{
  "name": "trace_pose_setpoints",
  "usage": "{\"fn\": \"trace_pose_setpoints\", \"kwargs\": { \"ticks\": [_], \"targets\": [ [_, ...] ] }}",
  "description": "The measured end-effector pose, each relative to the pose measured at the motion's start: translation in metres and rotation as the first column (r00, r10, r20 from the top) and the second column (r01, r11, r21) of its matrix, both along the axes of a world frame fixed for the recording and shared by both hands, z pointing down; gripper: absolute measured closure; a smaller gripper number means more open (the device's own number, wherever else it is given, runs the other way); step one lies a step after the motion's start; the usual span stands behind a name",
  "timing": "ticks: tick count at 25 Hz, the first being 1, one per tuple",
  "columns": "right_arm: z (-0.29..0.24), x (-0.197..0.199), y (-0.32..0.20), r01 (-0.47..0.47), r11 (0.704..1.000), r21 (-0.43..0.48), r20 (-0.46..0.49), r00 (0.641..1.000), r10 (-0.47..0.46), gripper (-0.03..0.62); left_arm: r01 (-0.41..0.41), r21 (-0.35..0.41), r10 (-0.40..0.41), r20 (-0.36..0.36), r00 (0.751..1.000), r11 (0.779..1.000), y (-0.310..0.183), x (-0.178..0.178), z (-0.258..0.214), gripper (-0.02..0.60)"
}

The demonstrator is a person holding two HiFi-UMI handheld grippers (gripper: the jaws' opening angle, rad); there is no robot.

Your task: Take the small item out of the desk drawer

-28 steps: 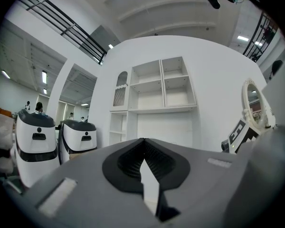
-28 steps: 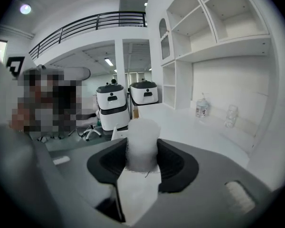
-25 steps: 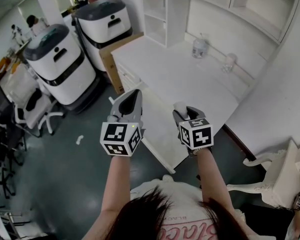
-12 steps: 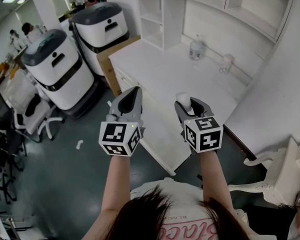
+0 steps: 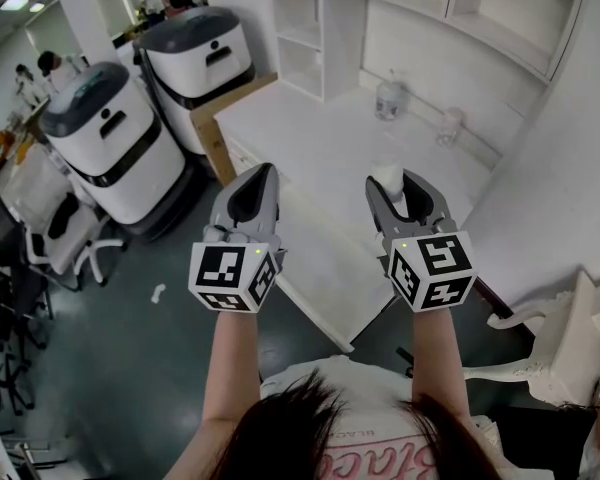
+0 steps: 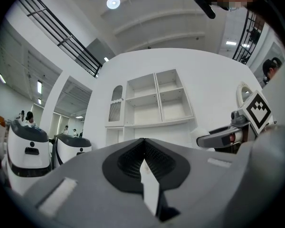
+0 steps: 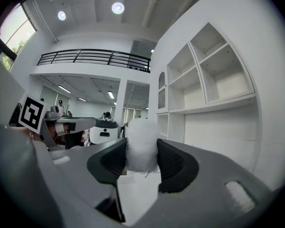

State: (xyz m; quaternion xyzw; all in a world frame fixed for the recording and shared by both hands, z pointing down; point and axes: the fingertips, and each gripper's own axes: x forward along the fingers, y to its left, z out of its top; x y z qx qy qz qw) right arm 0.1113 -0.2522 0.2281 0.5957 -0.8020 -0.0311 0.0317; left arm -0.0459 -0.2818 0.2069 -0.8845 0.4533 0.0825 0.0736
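Observation:
My right gripper [image 5: 397,184] hangs over the white desk [image 5: 320,138], shut on a small white fluffy ball [image 5: 387,177]. In the right gripper view the ball [image 7: 141,146] sits squeezed between the two dark pads [image 7: 173,165], and the gripper [image 7: 141,152] points toward the wall shelves. To its left, level with it, my left gripper [image 5: 256,180] is held above the desk's front edge. Its jaws [image 6: 143,145] meet with nothing between them. I cannot make out the drawer itself under the grippers.
A glass jar [image 5: 388,98] and a small pale object [image 5: 450,124] stand at the desk's back by the wall. An open shelf unit [image 5: 310,28] rises behind. Two white-and-grey machines [image 5: 110,138] and a cardboard box [image 5: 218,118] stand left; a white ornate chair [image 5: 570,353] is right.
My right gripper has lifted and moved back and to the right with the white ball still held. The left gripper has risen slightly and stays shut.

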Motion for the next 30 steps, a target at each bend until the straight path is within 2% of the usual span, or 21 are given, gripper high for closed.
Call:
{"fn": "trace_pose_setpoints", "kwargs": {
  "ticks": [5,13,22,30],
  "targets": [
    [-0.026,0.012,0.013,-0.024,0.993,0.114,0.0,1.0,0.025,0.424,-0.009,0.044,0.01,-0.011,1.0,0.999,0.007,-0.001,-0.016,0.568],
    [-0.059,0.027,0.034,-0.045,0.963,0.267,-0.013,0.999,0.05,0.424,-0.016,0.115,0.019,-0.023,1.0,0.993,0.018,-0.004,-0.042,0.568],
    [-0.073,0.032,0.045,-0.076,0.945,0.319,-0.024,0.996,0.089,0.423,-0.002,0.178,0.004,-0.011,1.0,0.984,0.032,-0.01,-0.067,0.568],
    [-0.073,0.032,0.049,-0.089,0.943,0.321,-0.054,0.992,0.112,0.424,-0.016,0.184,0.017,-0.001,1.0,0.983,0.035,-0.007,-0.068,0.568]
  ]
}}
